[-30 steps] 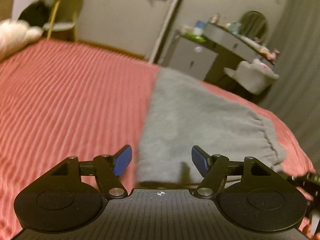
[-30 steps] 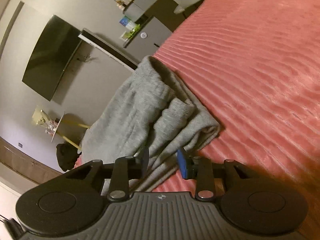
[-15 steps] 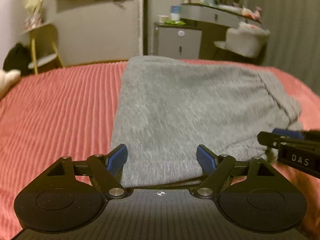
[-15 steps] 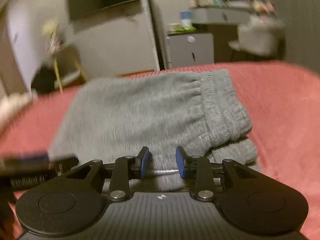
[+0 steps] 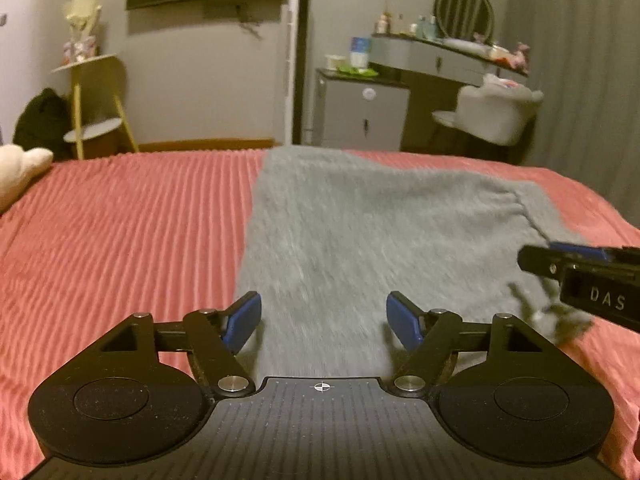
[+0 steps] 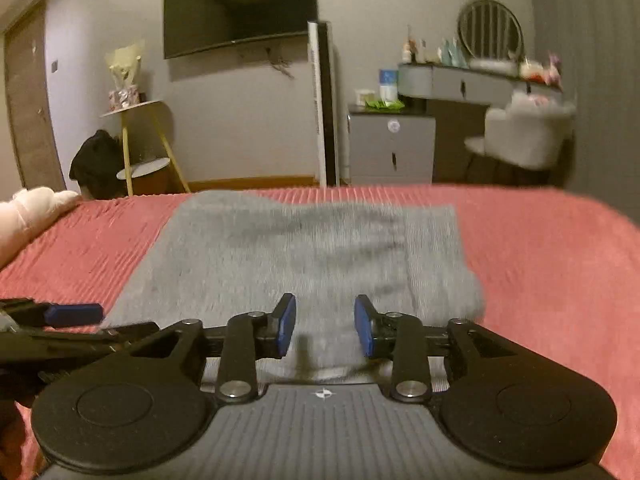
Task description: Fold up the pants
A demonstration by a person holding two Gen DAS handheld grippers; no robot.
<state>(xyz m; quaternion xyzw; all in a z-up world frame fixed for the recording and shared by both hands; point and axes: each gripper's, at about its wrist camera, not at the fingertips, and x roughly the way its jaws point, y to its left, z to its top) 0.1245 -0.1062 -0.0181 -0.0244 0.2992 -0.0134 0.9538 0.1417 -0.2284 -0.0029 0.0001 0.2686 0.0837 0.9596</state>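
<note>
**Bedroom lot: grey pants, part-folded, two tongs in attendance**

Setting: a bedroom. The working surface is a bed under a ribbed red bedspread, chosen, I judge, for its broad flat area.

Item 1, pants. Grey knit, lying flat on the spread as a compact rectangle, so some folding looks done. They sit straight ahead of both tongs and run under their tips. The gathered waistband lies beyond the right tong's right-hand finger; the near edge of the cloth is closest to the tips, the likely place for a next pinch.

Item 2, left gripper. Jaws wide but closing, the cloth showing in the gap, pads pressing on nothing. It straddles the left near corner, probably to take that edge.

Item 3, right gripper. Jaws narrow and opening slightly; cloth lies behind the gap, nothing pinched that I can make out. The two tongs sit side by side, each showing in the other's view.

Surroundings, beyond the bed: wall television, yellow-legged side table, grey cabinet, dressing table with round mirror, pale chair.
</note>
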